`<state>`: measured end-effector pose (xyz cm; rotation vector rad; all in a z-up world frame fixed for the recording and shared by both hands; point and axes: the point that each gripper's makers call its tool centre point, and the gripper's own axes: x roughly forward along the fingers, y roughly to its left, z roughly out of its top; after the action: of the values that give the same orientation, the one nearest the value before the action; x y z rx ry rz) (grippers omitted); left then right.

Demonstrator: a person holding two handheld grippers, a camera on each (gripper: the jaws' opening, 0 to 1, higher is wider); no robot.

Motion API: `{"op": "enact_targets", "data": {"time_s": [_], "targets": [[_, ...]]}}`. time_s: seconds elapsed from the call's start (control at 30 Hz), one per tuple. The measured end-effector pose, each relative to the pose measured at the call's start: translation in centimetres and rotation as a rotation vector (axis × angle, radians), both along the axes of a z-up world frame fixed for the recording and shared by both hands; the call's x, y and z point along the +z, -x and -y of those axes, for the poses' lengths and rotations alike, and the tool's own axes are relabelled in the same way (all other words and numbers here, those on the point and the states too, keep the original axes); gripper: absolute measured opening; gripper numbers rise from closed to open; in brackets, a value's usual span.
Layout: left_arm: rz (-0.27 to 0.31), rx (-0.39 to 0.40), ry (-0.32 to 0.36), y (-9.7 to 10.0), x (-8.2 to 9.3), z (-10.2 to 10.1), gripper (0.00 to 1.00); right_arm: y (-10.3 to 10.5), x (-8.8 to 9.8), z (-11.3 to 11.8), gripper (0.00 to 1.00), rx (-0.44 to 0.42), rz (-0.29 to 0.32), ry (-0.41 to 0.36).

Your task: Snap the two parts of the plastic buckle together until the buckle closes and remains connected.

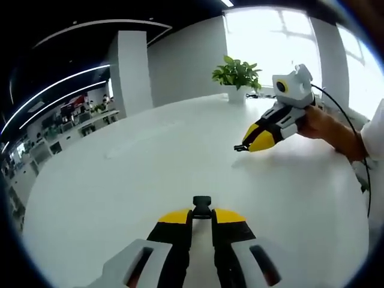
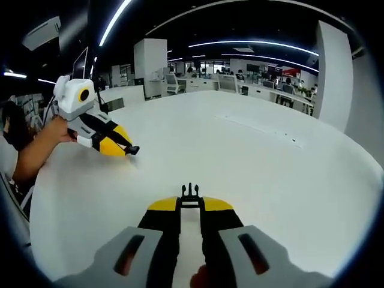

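Black buckle halves sit pinched in narrow fingers: socket part (image 1: 201, 207) in left gripper (image 1: 201, 217), pronged part (image 2: 190, 195) in right gripper (image 2: 191, 205), above white bench (image 1: 150, 156).

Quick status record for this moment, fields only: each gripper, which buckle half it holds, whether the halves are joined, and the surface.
left gripper: shut on socket half, a black plastic piece with a blocky end held at the jaw tips
right gripper: shut on pronged half, black, prongs pointing forward
buckle state: not joined; the two halves are held apart, one in each gripper
other gripper seen: right gripper also appears in the left gripper view, held in a hand above the table
surface: white table
background: potted plant at the table's far edge
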<state>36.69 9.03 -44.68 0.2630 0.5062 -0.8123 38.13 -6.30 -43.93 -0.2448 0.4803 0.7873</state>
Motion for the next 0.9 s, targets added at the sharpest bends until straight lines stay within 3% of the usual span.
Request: {"op": "enact_targets", "data": {"time_s": [0.3, 0.47, 0.9], "targets": [[-0.022, -0.065, 0.027, 1.0, 0.4, 0.7, 0.12, 1.4, 0.2, -0.6, 0.13, 0.079, -0.033, -0.03], [-0.036, -0.103, 0.007, 1.6, -0.2, 0.9, 0.12, 2.2, 0.2, -0.4, 0.13, 0.141, -0.04, -0.043], [-0.046, -0.255, -0.002, 4.3, -1.0, 3.4, 0.12, 5.8, -0.2, -0.5, 0.13, 0.416, 0.001, -0.03]]}}
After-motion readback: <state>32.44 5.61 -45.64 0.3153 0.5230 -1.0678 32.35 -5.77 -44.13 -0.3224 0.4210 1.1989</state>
